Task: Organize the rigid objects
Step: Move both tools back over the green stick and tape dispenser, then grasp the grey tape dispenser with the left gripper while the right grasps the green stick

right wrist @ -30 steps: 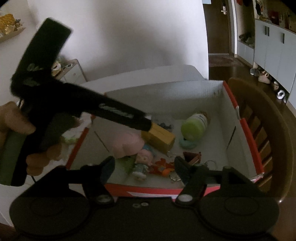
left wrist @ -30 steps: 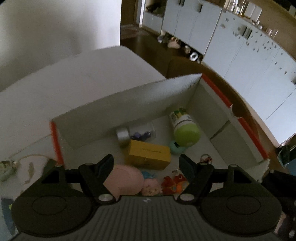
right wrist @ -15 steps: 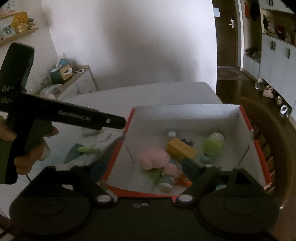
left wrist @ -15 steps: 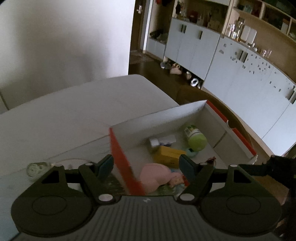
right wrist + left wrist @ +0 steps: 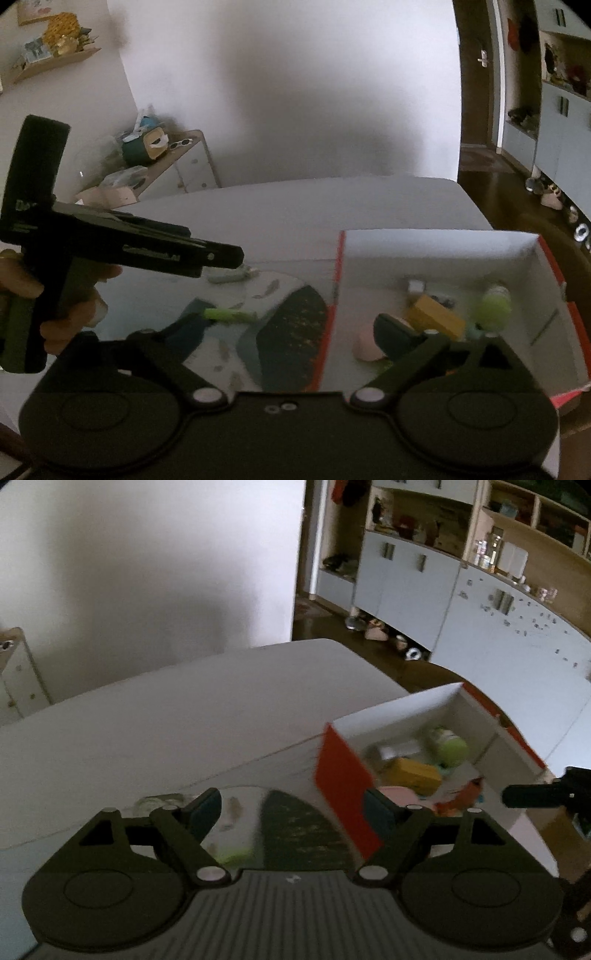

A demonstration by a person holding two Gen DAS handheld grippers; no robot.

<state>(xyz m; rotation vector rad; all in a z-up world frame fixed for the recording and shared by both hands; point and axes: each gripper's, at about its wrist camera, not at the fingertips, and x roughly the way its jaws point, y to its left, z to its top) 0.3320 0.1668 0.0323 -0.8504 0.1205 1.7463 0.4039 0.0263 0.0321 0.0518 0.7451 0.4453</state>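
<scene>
Left gripper: jaws opening, nothing between them; held over the near part of the table, above a patterned mat. In the right wrist view the same tool shows at the left, gripped by a hand, its tip above the mat.

Right gripper: jaws opening wide, empty; poised over the mat's right part and the box's left wall.

Mat: pale with dark leaf-shaped patches, on the table left of the box. On it, a green stick-shaped item, blurred; beyond it, near the mat's far edge, a small pale item, kind unclear.

Box: open, red outside, white inside, on the right part of the table, its left wall at the mat's right edge.

Box contents:
- yellow block, near the middle;
- bottle with green cap, lying on its side right of the block;
- pink rounded item, near-left, partly behind the right gripper's finger;
- small silver item, far side;
- orange-red figure, near side, blurred.

Surroundings: white wall beyond the table; pale cabinets far right; low side cabinet far left, cluttered on top.
</scene>
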